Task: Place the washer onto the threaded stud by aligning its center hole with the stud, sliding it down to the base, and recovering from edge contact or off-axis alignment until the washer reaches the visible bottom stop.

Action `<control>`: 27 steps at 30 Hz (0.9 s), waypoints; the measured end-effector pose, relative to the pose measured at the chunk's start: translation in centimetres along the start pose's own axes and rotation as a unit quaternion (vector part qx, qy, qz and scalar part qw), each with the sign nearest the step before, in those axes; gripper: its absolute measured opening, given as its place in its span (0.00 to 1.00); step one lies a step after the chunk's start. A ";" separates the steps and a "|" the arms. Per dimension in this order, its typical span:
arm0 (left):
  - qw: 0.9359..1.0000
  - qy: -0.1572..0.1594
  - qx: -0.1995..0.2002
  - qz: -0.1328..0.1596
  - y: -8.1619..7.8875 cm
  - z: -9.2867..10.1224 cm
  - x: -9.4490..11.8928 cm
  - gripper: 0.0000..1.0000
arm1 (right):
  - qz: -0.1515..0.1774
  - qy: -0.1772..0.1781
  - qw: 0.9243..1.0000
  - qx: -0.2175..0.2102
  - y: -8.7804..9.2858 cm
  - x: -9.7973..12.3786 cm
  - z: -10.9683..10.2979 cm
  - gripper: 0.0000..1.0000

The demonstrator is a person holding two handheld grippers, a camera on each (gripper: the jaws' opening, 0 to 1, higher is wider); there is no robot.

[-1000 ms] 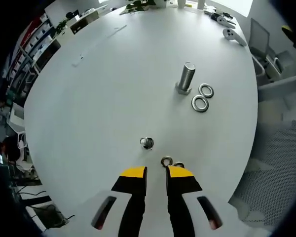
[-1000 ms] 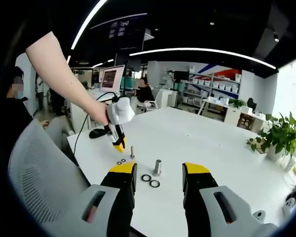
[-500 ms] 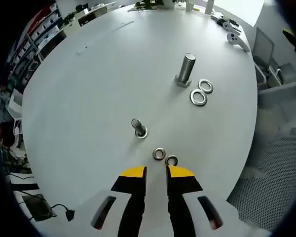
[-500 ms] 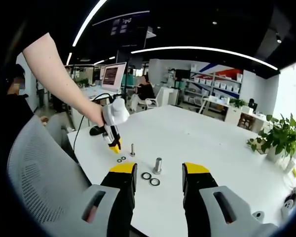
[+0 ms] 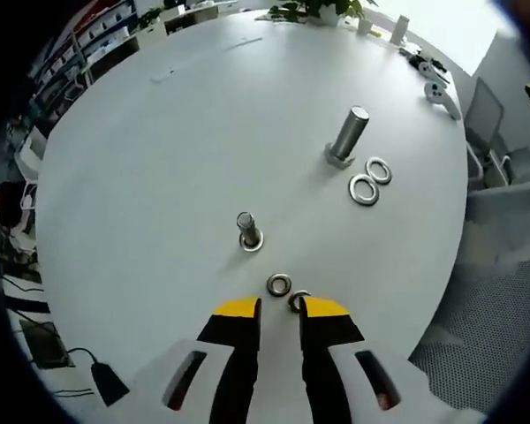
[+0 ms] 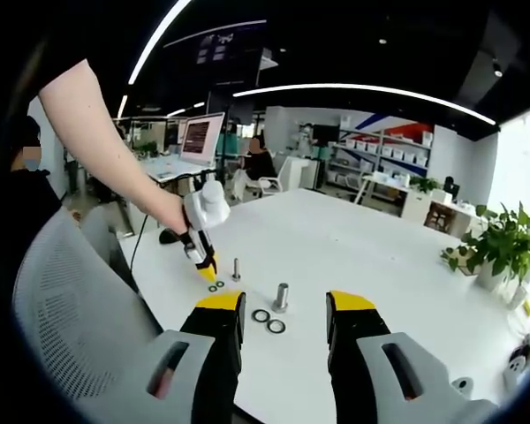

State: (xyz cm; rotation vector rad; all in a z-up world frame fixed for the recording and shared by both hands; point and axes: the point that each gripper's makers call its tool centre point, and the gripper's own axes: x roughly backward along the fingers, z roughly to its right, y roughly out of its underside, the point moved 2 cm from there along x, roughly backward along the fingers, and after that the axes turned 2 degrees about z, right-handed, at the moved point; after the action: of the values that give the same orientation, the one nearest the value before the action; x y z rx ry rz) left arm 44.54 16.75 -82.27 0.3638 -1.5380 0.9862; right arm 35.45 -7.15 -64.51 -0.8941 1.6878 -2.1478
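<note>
You have four washers and two studs on the white bench [image 5: 159,159]: two small washers [image 5: 278,284] lie side by side near the bench's near edge, just in front of your left gripper [image 5: 280,307], and two large washers [image 5: 363,189] lie touching each other just beside the large stud [image 5: 348,136], further toward the middle. The small threaded stud [image 5: 247,231] stands upright a little beyond the small pair, bare, with no washer on it. Since half a second ago your left gripper has come closer to the small washers; one of them now sits right at the tip of its right jaw, half hidden. Its jaws are narrow, with a slim gap between the yellow tips and nothing held. In the right gripper view your left hand [image 6: 178,212] reaches in from the left with the forearm sloping down, pointing that gripper steeply at the bench. Your right gripper [image 6: 276,305] hangs back, jaws wide apart and empty, well short of the large stud.
</note>
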 end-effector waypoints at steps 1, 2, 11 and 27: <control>1.000 -0.001 0.003 0.000 0.0 0.0 -0.2 0.15 | 0.000 0.001 1.000 0.000 0.0 0.0 0.0 0.39; 1.000 -0.002 0.006 0.000 -0.1 0.0 -0.3 0.15 | 0.000 0.001 1.000 -0.001 0.0 0.0 0.0 0.39; 0.999 -0.031 -0.023 0.003 -0.5 0.3 -0.9 0.15 | -0.001 0.002 1.000 0.000 0.1 0.0 0.1 0.39; 0.999 -0.035 0.000 -0.007 -0.1 -0.9 -1.8 0.12 | -0.004 0.002 1.000 0.001 0.2 0.0 0.1 0.39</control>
State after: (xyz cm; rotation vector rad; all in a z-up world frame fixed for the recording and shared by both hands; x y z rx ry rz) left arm 45.65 16.78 -83.93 0.4123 -1.5970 0.9724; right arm 35.50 -7.24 -64.67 -0.8981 1.6857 -2.1589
